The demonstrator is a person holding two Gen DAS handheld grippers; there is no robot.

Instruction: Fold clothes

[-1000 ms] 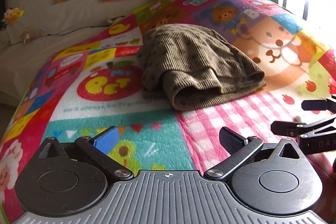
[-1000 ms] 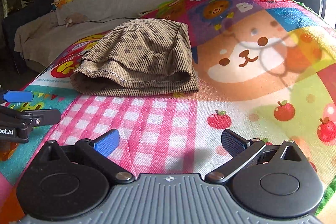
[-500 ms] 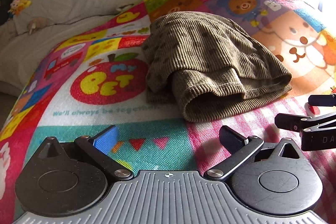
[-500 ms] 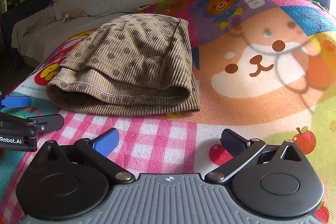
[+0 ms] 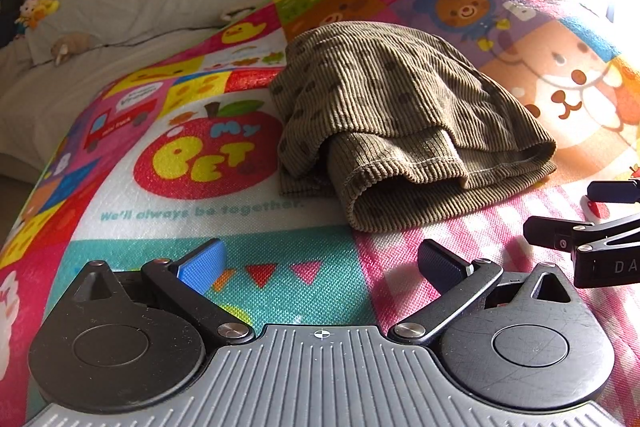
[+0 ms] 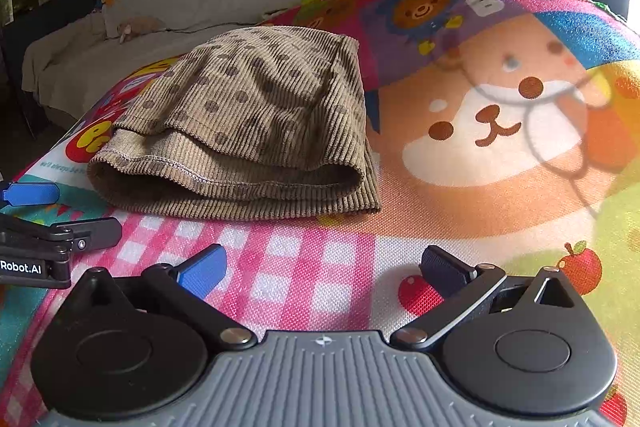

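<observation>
With jaws apart and holding nothing, the left gripper (image 5: 320, 263) and right gripper (image 6: 322, 265) hover side by side just near of the brown corduroy garment (image 6: 256, 131), which lies bunched on the play mat (image 6: 500, 187), seemingly lined up to pinch its near hem.
</observation>
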